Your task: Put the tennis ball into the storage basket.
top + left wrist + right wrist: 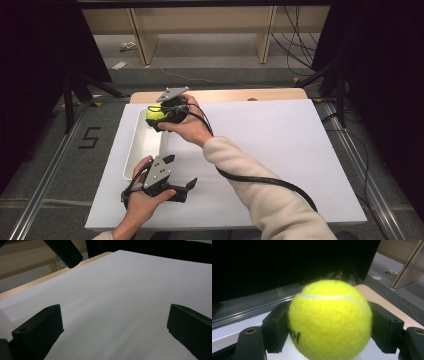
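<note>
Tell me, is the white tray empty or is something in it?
Empty, as far as shows. The white tray has a bare floor, and the tennis ball is clamped in the right gripper above its far end, not inside.

Right gripper (159, 116) reached far-left, jaws clamped (on ball); left gripper (181, 175) near, low, jaws spread wide.

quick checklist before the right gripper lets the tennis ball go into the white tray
1. Ball held firmly: tennis ball sits between both fingers of the right gripper: ok.
2. Ball over the white tray: it appears above the far end: ok, though height cannot tell.
3. Tray interior free: visible part looks bare: ok.
4. Left gripper out of the way: open, beside the tray's near end, over the white sheet: ok.
5. Cable clear of tray: trails along the sleeve: ok.
</note>
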Demonstrator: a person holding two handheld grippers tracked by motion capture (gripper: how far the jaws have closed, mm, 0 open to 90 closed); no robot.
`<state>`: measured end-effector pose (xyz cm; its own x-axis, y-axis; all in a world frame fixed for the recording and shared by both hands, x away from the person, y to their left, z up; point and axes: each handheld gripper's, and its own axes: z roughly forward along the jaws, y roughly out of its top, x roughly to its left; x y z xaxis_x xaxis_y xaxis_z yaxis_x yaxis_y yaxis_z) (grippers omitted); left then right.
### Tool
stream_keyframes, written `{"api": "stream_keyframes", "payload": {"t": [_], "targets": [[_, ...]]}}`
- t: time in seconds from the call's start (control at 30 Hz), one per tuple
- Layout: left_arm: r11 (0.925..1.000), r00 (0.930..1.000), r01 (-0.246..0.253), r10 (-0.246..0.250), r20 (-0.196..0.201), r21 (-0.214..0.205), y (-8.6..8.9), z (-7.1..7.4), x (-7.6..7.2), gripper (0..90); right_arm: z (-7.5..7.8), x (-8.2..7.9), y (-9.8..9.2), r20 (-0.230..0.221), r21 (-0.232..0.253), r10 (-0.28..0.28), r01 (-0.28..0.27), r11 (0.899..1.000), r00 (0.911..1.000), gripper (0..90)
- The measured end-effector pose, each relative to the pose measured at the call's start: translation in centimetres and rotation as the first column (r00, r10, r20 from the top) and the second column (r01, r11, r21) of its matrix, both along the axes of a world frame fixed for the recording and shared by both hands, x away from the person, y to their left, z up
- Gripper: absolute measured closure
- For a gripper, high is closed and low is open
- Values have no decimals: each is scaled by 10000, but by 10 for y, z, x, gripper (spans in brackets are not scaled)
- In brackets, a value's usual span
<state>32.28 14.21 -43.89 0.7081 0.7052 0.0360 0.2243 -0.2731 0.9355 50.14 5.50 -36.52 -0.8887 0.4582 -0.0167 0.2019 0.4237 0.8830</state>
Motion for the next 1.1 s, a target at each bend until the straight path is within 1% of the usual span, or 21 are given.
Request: {"api": "stream_keyframes", "payload": {"t": [0.37, 0.87, 1.1], "targets": [[10000, 10000, -2, 2, -7, -27, 0, 0, 0, 0, -5, 2, 4, -155, -74, 12, -13, 10000, 9999, 265], [10000, 10000, -9, 9, -7, -9, 0, 0, 0, 0, -4, 3, 8, -114, -131, 100, -102, 9999, 9999, 265], [10000, 10000, -34, 34, -20, -28, 0, 0, 0, 0, -8, 3, 11, -215, -215, 181, -186, 9996, 9996, 264]]}}
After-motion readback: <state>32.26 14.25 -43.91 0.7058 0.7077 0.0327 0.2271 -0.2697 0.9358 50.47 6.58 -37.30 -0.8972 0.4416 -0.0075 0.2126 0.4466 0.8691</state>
